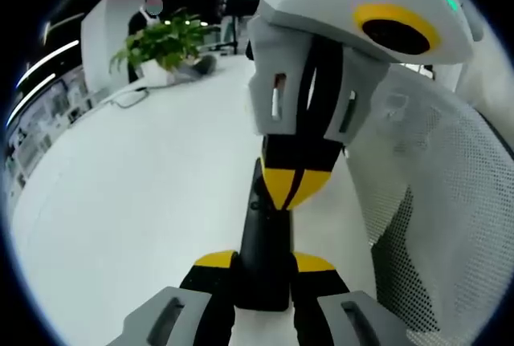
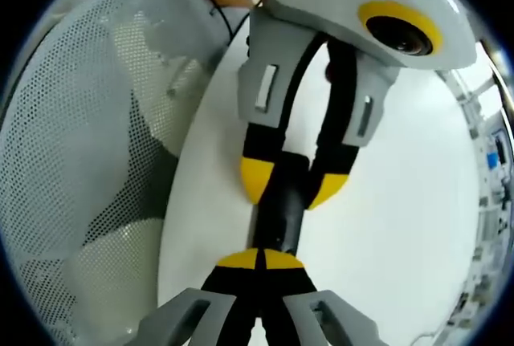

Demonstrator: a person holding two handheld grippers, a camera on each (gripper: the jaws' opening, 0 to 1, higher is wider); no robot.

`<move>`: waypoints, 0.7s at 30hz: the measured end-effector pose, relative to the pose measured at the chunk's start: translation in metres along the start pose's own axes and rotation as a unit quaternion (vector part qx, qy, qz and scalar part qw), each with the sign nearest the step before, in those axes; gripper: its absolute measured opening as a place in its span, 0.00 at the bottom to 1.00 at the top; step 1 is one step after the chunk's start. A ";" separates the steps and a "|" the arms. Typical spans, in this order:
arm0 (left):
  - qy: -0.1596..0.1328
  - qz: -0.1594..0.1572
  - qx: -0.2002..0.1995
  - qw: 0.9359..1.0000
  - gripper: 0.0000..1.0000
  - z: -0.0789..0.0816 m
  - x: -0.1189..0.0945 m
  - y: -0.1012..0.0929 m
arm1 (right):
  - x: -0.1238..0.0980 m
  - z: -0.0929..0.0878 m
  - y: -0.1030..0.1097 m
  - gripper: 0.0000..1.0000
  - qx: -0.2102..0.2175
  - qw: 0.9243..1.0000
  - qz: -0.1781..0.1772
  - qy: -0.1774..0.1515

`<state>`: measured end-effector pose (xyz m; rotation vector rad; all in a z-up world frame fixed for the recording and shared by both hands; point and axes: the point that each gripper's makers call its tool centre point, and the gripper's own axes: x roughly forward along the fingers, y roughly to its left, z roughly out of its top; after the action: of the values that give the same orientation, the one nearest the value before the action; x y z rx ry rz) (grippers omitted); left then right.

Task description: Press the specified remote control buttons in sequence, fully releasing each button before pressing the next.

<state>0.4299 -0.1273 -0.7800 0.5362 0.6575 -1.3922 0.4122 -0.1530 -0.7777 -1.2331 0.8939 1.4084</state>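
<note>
Left gripper (image 1: 263,270), nearest the lens, was clamped on the near end of a black remote control (image 1: 265,238), held above the white table (image 1: 136,201). Right gripper (image 1: 293,193) met its far end w/ jaws pressed together; in right gripper view it (image 2: 259,259) touched the remote (image 2: 279,213). Mesh chair back (image 1: 434,201) stood beside; potted plant (image 1: 161,45) well apart.

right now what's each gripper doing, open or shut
left gripper: shut on the remote control.
right gripper: shut, tips pressed on the remote control.

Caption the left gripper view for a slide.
Left tool clamps a black remote while the right tool's closed yellow tips press it above a white table.
</note>
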 end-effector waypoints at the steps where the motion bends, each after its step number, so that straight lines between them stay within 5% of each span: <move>1: 0.000 0.000 0.000 1.000 0.25 0.000 0.000 0.000 | 0.000 0.001 0.000 0.00 0.001 1.000 0.000 0.003; 8: 0.003 0.000 0.005 1.000 0.25 0.000 0.000 -0.001 | 0.001 0.001 -0.002 0.00 -0.010 1.000 -0.008 0.017; 21: 0.003 -0.001 0.012 1.000 0.25 0.000 -0.001 -0.001 | -0.001 -0.001 -0.004 0.00 0.055 0.998 0.022 -0.030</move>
<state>0.4290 -0.1268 -0.7794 0.5586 0.6476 -1.4024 0.4160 -0.1531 -0.7765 -1.0889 0.9494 1.4055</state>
